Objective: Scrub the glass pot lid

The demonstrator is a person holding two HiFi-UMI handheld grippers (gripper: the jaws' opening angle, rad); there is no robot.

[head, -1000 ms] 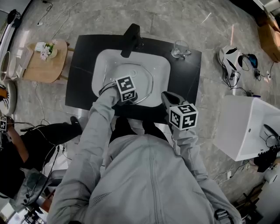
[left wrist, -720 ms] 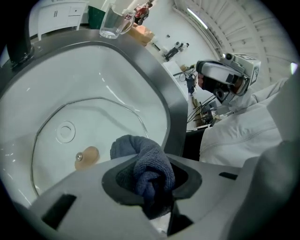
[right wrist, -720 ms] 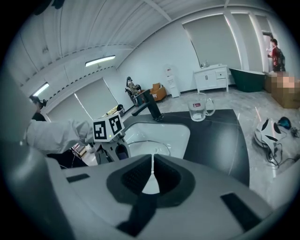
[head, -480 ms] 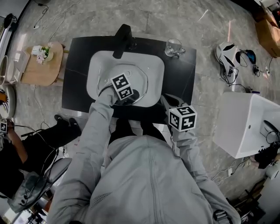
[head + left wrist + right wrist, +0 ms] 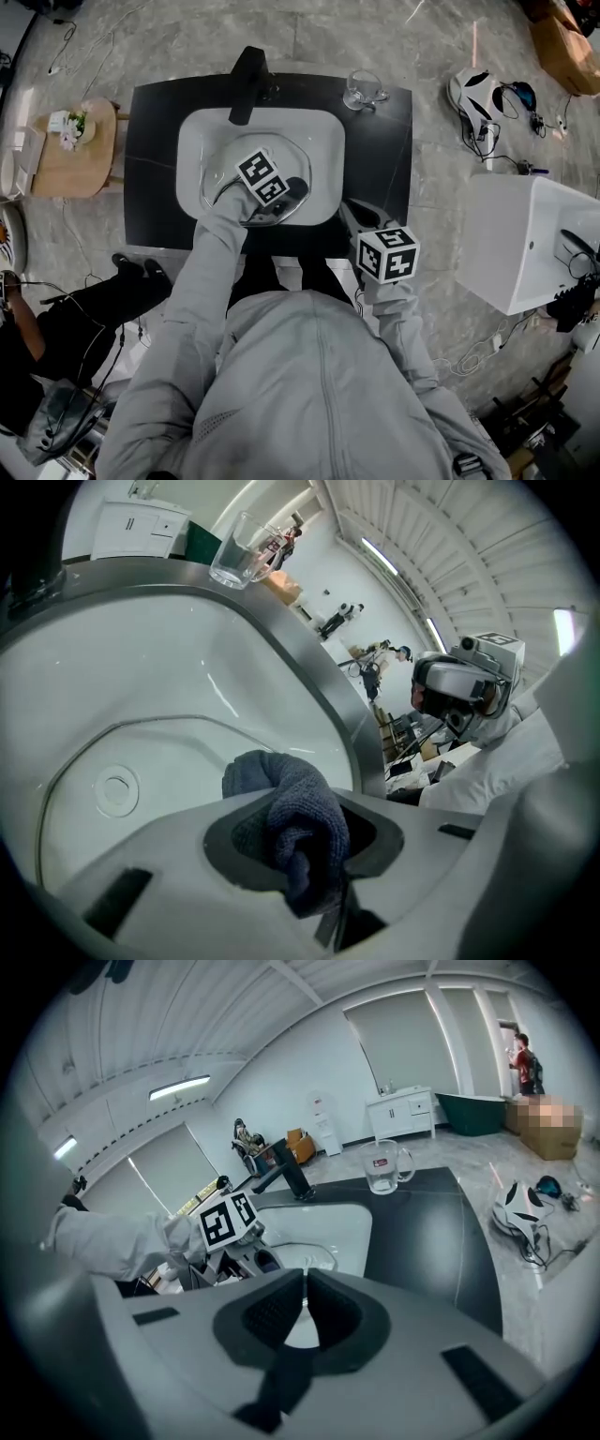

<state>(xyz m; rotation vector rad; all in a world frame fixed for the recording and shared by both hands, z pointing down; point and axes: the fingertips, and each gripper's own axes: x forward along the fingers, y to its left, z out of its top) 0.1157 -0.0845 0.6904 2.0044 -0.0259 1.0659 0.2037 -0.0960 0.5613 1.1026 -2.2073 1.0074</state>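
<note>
The glass pot lid (image 5: 281, 155) lies flat in the white sink basin (image 5: 319, 131); in the left gripper view its rim curves across the basin floor (image 5: 178, 757). My left gripper (image 5: 286, 197) is down in the basin over the lid's near right part, shut on a dark blue-grey cloth (image 5: 291, 832) bunched between its jaws. The cloth's lower end is hidden behind the jaws. My right gripper (image 5: 352, 211) hovers over the black counter at the basin's near right corner. In its own view it (image 5: 305, 1302) is shut with nothing in it.
A black faucet (image 5: 246, 73) stands at the basin's far edge, and a glass mug (image 5: 361, 91) sits on the black counter (image 5: 384, 159) at the far right. On the floor are a wooden side table (image 5: 70, 141) to the left and a second white basin (image 5: 525, 239) to the right.
My left gripper with the cloth has shifted a little farther into the basin across the lid. The right gripper has stayed at the counter's near right edge.
</note>
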